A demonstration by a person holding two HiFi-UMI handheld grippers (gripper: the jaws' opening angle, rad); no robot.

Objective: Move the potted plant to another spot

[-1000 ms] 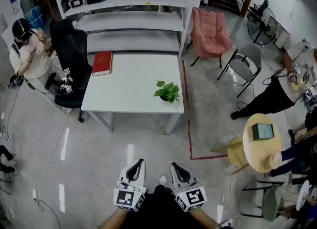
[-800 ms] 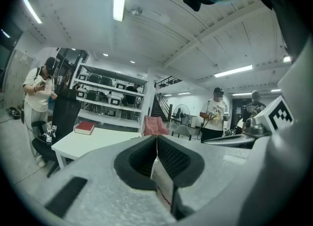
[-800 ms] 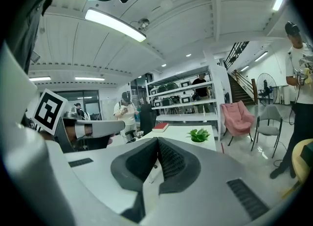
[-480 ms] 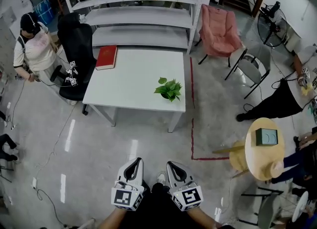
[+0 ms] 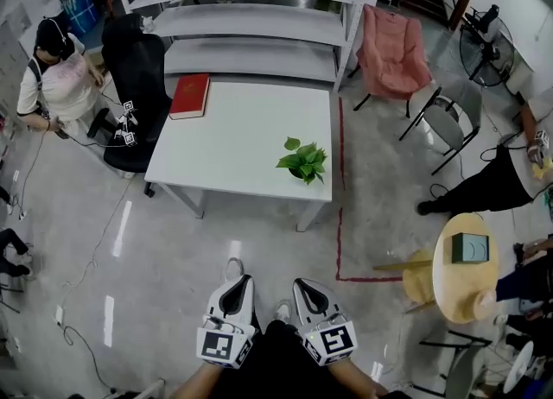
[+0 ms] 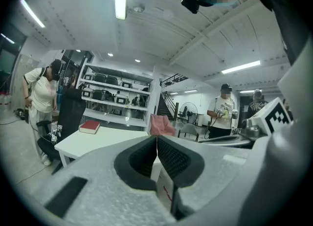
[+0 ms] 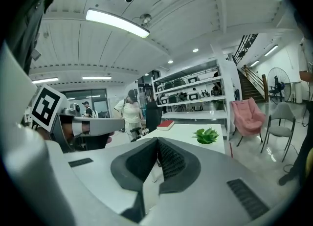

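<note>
Jaws closed on nothing, the grey left gripper (image 5: 235, 289) and right gripper (image 5: 309, 292) have edged nearer the white rectangular surface (image 5: 233, 138). The leafy green potted plant (image 5: 303, 161) waits untouched near its front right corner.

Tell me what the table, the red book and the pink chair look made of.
Table: smooth matte white top, probably laminate or painted board. Book: stiff red cover, cloth or paper unclear. Chair: soft pink fabric, visibly padded and creased, on thin dark legs.
</note>
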